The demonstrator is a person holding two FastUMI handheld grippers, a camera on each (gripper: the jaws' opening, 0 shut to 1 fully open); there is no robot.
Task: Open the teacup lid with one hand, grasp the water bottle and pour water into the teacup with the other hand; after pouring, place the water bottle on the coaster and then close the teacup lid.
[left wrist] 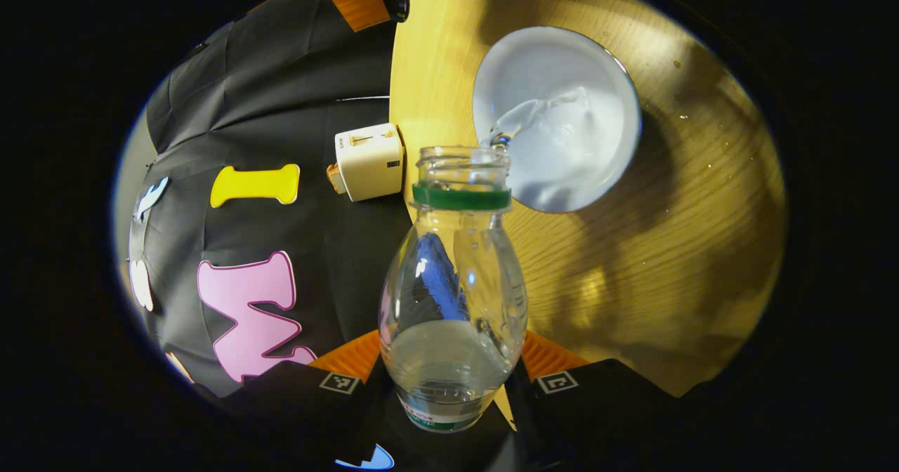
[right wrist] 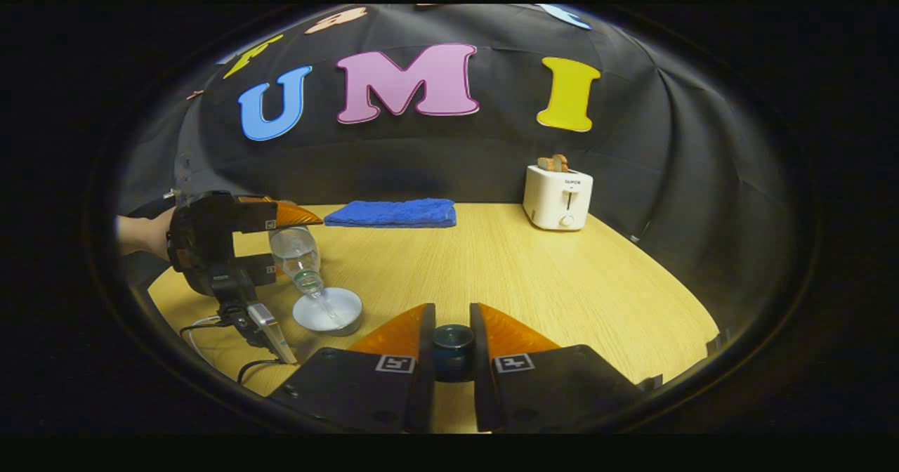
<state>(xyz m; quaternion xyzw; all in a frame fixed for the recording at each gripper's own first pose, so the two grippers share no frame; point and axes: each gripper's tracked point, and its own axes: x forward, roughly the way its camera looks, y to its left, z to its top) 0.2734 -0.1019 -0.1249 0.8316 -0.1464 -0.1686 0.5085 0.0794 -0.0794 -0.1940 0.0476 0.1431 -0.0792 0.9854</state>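
In the left gripper view, my left gripper [left wrist: 453, 356] is shut on a clear plastic water bottle [left wrist: 453, 296] with a green neck ring and no cap. The bottle is tipped forward, and a stream of water runs from its mouth into the white teacup [left wrist: 548, 64] on the table. The right gripper view has the same left gripper [right wrist: 284, 244] at the far left, holding the bottle [right wrist: 298, 258] tilted over the teacup [right wrist: 351, 310]. My right gripper [right wrist: 451, 310] is shut on the dark round teacup lid [right wrist: 453, 345], held off to the right of the cup.
The wooden table [right wrist: 527, 275] carries a white toaster [right wrist: 558, 197] with toast at the back right and a folded blue towel [right wrist: 392, 213] at the back. A cable [right wrist: 211, 328] trails by the table's left edge. The toaster [left wrist: 369, 161] also stands beyond the bottle's mouth.
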